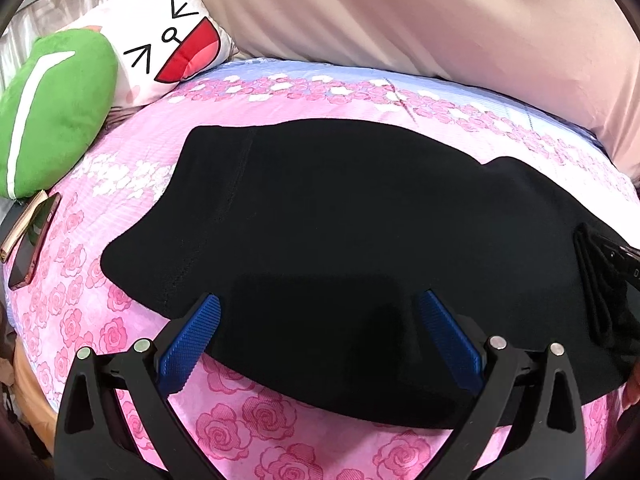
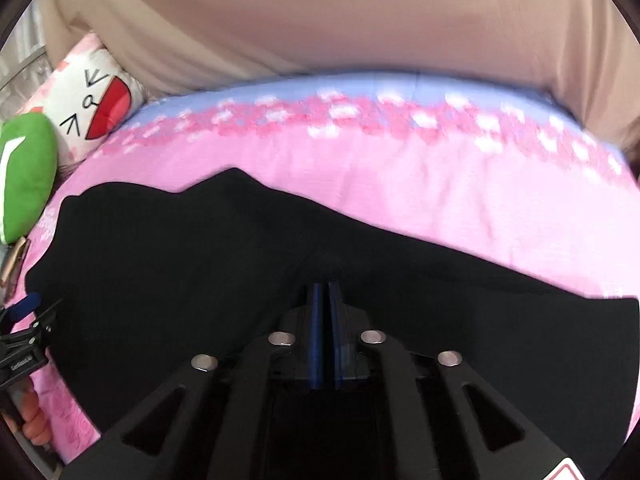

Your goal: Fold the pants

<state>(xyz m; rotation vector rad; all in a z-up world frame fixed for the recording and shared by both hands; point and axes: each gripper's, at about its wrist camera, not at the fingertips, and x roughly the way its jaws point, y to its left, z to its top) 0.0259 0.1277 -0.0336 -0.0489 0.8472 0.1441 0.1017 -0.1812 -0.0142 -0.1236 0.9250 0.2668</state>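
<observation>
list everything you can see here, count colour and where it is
pants: 1, black, spread across the bed's middle
bedsheet: 1, pink rose print with a blue band at the far edge, under the pants
cartoon-face pillow: 1, white and pink, far left corner
green plush: 1, green with a white stripe, left edge
phone: 1, dark with a reddish rim, left, near the plush
beige cloth: 1, beige, behind the bed
left hand-held gripper: 1, black with blue pads, open over the pants' near edge
right hand-held gripper: 1, same colours, shut on pants
</observation>
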